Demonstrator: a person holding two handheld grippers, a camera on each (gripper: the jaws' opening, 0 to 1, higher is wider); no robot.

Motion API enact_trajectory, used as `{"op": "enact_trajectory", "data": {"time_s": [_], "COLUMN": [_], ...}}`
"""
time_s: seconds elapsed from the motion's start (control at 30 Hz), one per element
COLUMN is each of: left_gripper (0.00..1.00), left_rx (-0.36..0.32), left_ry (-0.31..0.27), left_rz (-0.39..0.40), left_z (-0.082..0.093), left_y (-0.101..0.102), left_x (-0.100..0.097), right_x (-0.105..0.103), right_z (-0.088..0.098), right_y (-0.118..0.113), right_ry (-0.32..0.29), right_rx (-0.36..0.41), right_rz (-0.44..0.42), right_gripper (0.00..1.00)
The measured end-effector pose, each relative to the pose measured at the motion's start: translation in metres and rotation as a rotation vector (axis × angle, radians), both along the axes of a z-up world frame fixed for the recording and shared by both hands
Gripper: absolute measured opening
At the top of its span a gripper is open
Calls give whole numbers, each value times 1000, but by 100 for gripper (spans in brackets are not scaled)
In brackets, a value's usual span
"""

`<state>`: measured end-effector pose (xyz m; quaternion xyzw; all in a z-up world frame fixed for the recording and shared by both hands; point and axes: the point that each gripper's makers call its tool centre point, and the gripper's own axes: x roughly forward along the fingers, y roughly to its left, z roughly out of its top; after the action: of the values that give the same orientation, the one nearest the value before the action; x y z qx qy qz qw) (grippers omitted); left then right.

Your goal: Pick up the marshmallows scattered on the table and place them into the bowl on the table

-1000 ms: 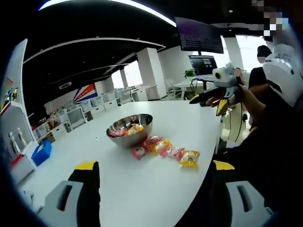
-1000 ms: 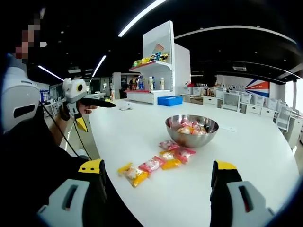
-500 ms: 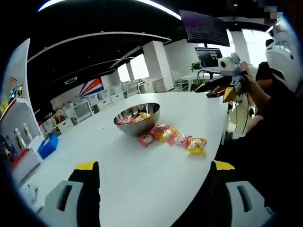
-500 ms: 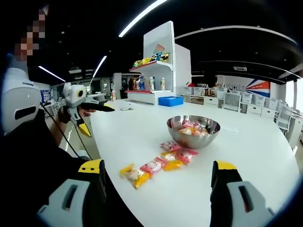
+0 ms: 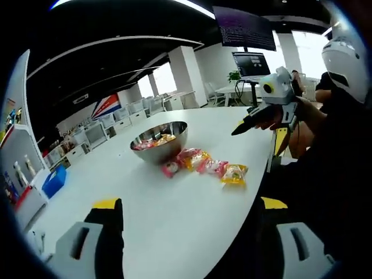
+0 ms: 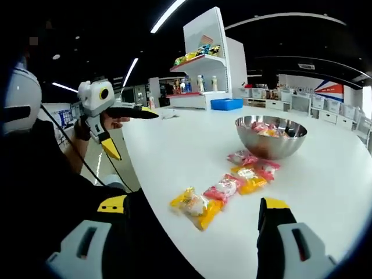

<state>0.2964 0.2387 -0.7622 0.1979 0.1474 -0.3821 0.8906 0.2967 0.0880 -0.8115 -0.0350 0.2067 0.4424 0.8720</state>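
Marshmallows [image 5: 204, 166] lie in a short row ahead of the left gripper [image 5: 186, 204], whose jaws stand apart, with the bowl [image 5: 158, 141] just beyond them on the white worktop [image 5: 174, 221]. I would lower onto the nearest yellow pack and close gently.

From the right gripper [image 6: 192, 206], jaws also apart, the packs [image 6: 224, 189] sit straight ahead, the bowl [image 6: 271, 135] farther right. Shelves [image 6: 203, 75] stand behind.

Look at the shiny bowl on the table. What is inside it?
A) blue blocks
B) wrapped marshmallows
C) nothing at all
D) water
B: the metal bowl already holds several pink and yellow wrapped marshmallows, while more packets lie on the white table beside it.
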Motion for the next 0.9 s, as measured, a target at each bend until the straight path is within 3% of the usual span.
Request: {"op": "enact_trajectory", "data": {"time_s": [0.2,0.27,0.37,0.43,0.57,0.67,0.9], "left_gripper": [93,93,93,93,92,92,91], "left_rx": [-8,-6,-13,-11,-12,-8,-15], "left_ry": [3,1,5,5,2,10,19], "left_rz": [-9,-13,-17,-21,-31,-42,-54], "left_z": [-1,-1,-1,-2,-4,-8,-13], "left_y": [-2,-3,-5,-6,-9,-11,-13], "left_x": [-1,-2,-3,-3,-5,-6,-6], "right_x": [6,12,18,20,24,25,36], "right_z": [-21,-24,-32,-44,-43,-48,-50], "right_y": [13,16,20,21,34,38,29], "right_ry": [79,63,4,21,-18,-51,-82], "right_rx": [40,36,-65,-118,-79,-113,-103], "right_rz": [-83,-114,-136,-170,-206,-216,-278], "right_gripper": [83,83,81,81,76,72,59]}}
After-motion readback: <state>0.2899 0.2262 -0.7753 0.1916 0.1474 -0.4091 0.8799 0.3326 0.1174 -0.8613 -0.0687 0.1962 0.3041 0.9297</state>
